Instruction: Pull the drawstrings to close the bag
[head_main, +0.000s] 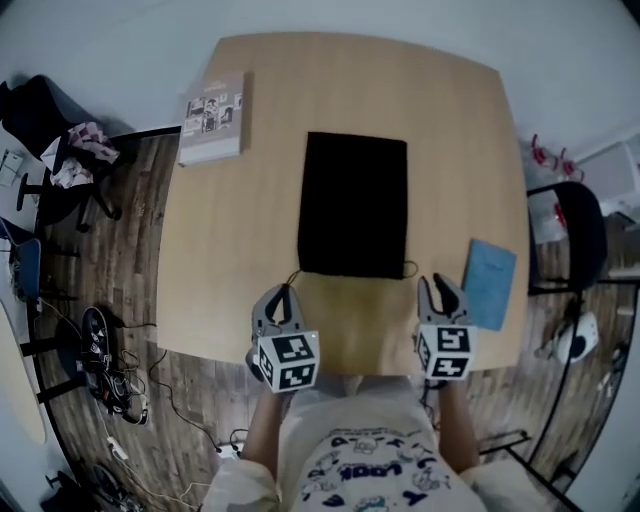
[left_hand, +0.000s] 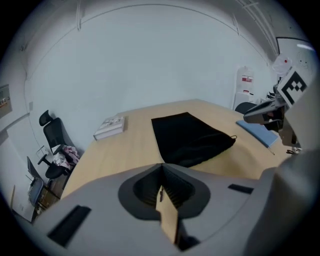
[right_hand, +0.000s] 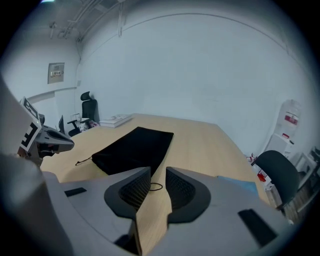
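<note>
Bag (head_main: 354, 205), black and flat, lies mid-frame on the table (head_main: 240, 250), mouth toward the lower edge, cords being secured before the pull. The left gripper (head_main: 283, 298), jaws closed, appears to pinch the left cord (head_main: 291, 277). The right gripper (head_main: 441, 290) stands parted, the right cord (right_hand: 156, 187) lying loose just ahead. Next, likely: clamp it, then draw both cords outward.

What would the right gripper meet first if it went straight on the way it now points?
Most likely the drawstring loop lying on the table just ahead of the right gripper's open jaws, then the black bag; depth is uncertain.
</note>
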